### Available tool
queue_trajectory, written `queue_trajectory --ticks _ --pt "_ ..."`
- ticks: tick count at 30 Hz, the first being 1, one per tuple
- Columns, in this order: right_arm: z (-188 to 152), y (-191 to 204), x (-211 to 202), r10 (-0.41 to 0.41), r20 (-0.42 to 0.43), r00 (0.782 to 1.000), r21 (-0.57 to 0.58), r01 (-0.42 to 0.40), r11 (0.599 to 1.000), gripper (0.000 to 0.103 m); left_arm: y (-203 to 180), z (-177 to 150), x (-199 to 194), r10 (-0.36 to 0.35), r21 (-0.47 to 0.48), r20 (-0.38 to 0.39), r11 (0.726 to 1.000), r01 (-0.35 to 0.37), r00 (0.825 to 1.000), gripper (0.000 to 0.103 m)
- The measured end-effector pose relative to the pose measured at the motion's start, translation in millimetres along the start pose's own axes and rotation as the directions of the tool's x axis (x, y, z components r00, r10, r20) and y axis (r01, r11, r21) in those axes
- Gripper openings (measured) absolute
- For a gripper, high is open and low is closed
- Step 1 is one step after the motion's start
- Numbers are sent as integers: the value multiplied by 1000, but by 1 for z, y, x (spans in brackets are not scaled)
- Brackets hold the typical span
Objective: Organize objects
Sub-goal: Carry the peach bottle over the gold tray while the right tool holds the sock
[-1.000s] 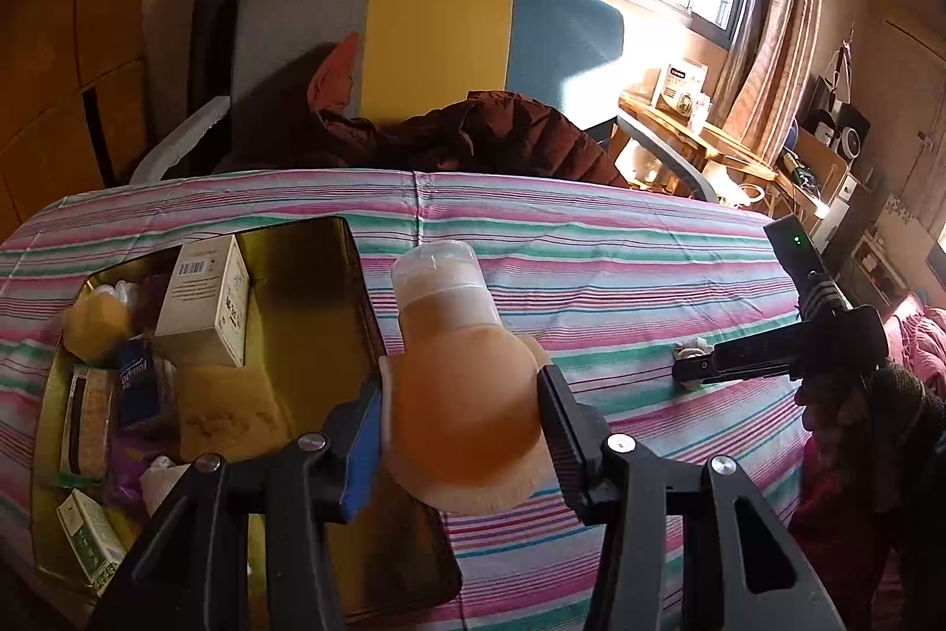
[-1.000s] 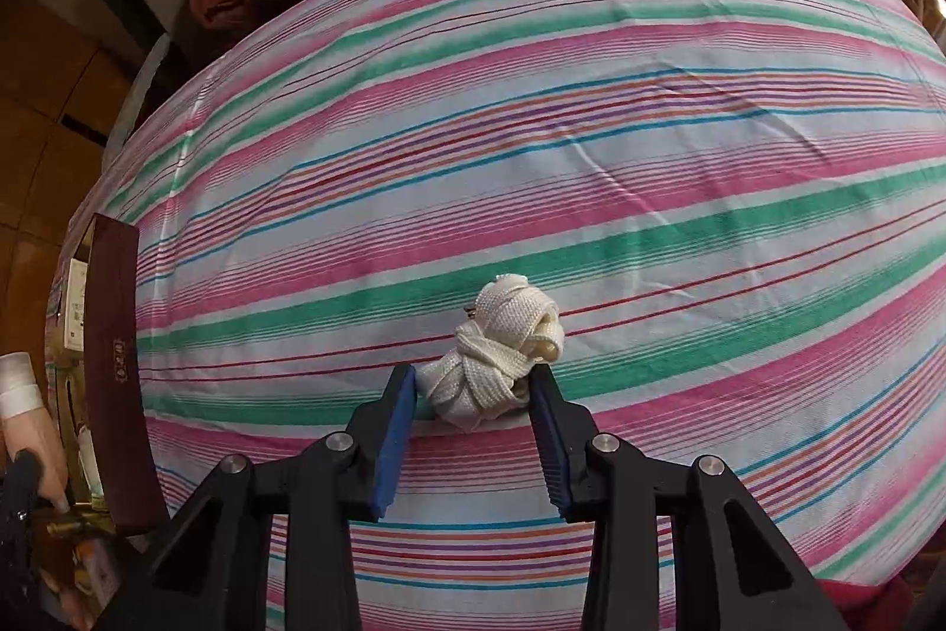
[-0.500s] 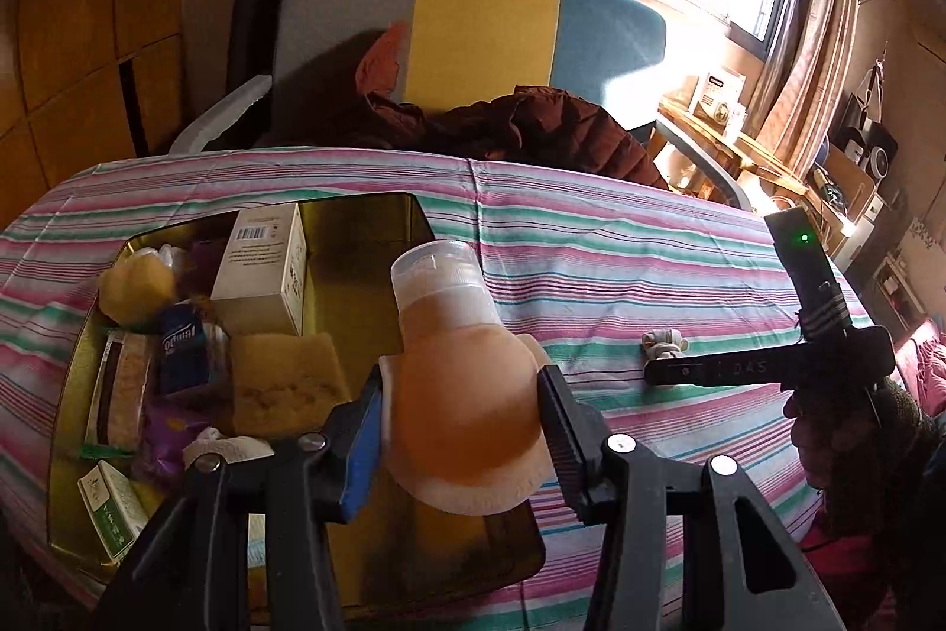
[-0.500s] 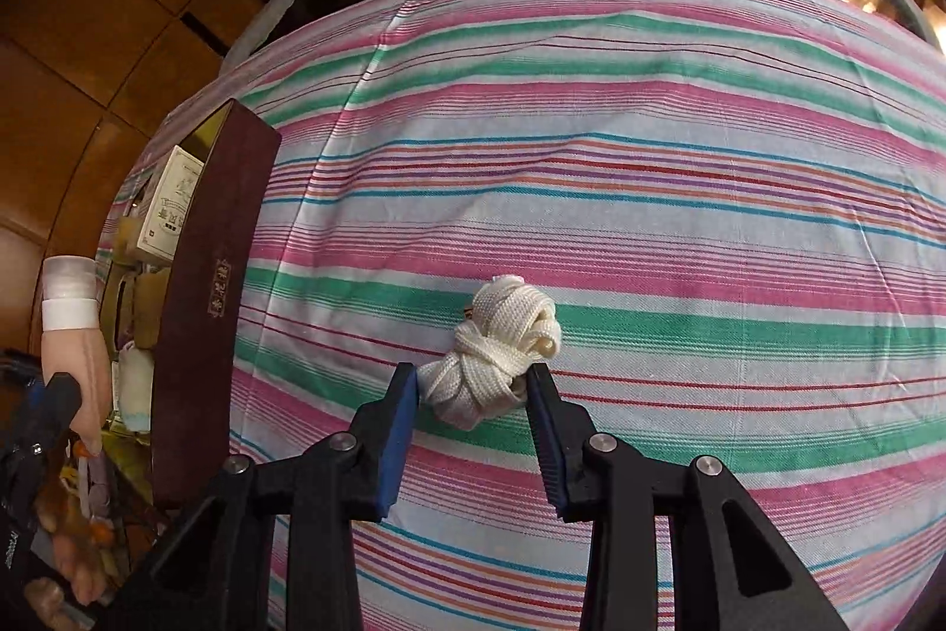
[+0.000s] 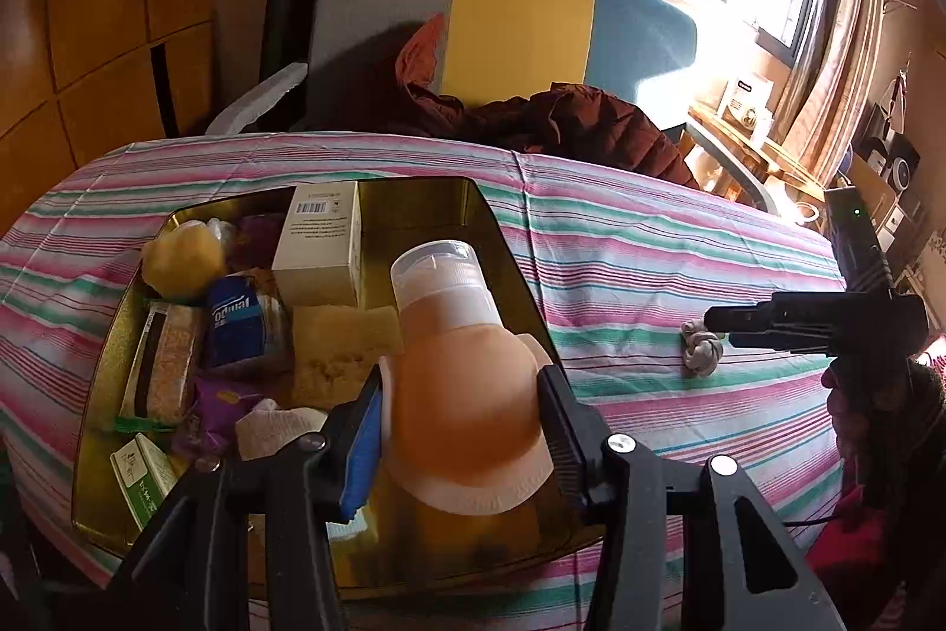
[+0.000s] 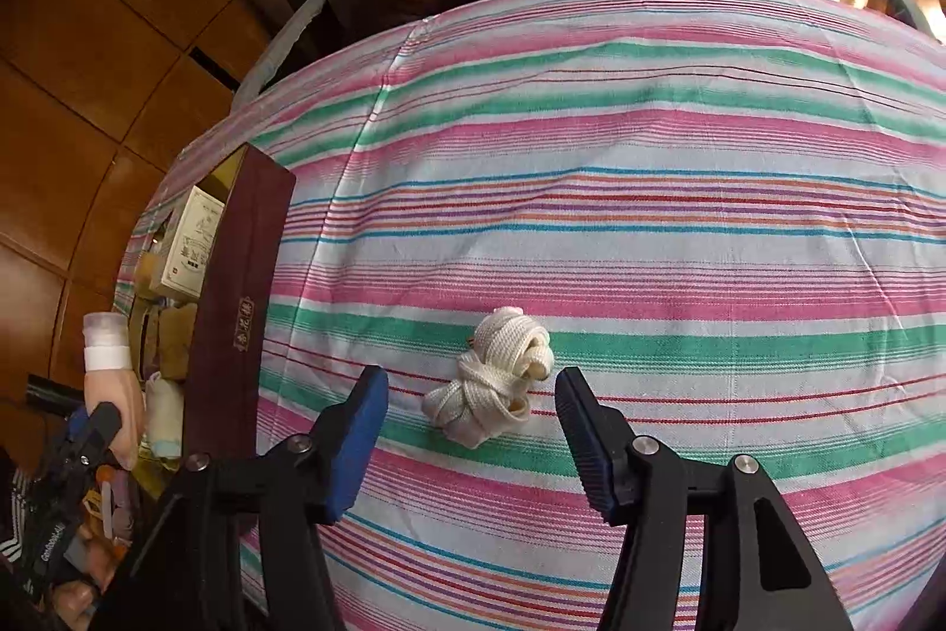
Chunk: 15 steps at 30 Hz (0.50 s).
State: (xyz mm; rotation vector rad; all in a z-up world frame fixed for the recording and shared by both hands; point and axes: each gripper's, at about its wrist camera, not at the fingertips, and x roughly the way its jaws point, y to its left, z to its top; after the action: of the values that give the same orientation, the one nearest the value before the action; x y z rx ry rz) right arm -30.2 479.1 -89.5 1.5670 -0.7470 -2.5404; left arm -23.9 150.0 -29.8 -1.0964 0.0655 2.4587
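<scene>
My left gripper (image 5: pixel 458 430) is shut on a soft orange squeeze bottle (image 5: pixel 461 394) with a clear cap, held above the right half of the gold-lined tin box (image 5: pixel 502 240). The box holds a white carton (image 5: pixel 319 243), a blue packet (image 5: pixel 233 320), a yellow sponge (image 5: pixel 340 350) and other small items. My right gripper (image 6: pixel 470 439) is open, its fingers on either side of a knotted white cord bundle (image 6: pixel 491 385) lying on the striped cloth. The bundle (image 5: pixel 700 350) and right gripper (image 5: pixel 724 319) also show in the left wrist view.
The box's dark red outer wall (image 6: pixel 236 311) stands left of the bundle. The striped tablecloth (image 6: pixel 650 217) covers the table. A multicoloured chair (image 5: pixel 520 34) with a brown jacket (image 5: pixel 591 122) stands behind the far table edge. A wooden wall is at the left.
My right gripper's fingers have spread apart from around the cord bundle, which now lies loose on the cloth. My left gripper has moved the bottle further over the box.
</scene>
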Motion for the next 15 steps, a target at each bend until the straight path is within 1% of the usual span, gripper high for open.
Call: queue_trajectory --ticks 1,2,4,6,11,15 --pt "1 -3 -3 6 13 1000 16 -6 1000 69 4 -1 -2 6 -7 1 1000 -6 1000 49" --pt "2 -6 -5 11 25 1000 33 -12 999 70 10 -2 -4 12 -16 -2 1000 -12 1000 49" --pt "3 -11 -11 10 40 999 57 -12 998 70 22 -6 -10 25 -38 -1 999 -25 1000 49" --pt "2 -10 -12 -1 38 999 56 -1 998 70 37 -10 -18 44 -63 1 997 -44 999 49" --pt "0 -1 -7 -52 17 999 13 51 999 64 77 -24 -38 115 -120 1 986 -114 993 49" --pt "2 -1 1 -65 2 998 25 65 998 61 104 -34 -52 152 -184 -5 971 -151 988 49"
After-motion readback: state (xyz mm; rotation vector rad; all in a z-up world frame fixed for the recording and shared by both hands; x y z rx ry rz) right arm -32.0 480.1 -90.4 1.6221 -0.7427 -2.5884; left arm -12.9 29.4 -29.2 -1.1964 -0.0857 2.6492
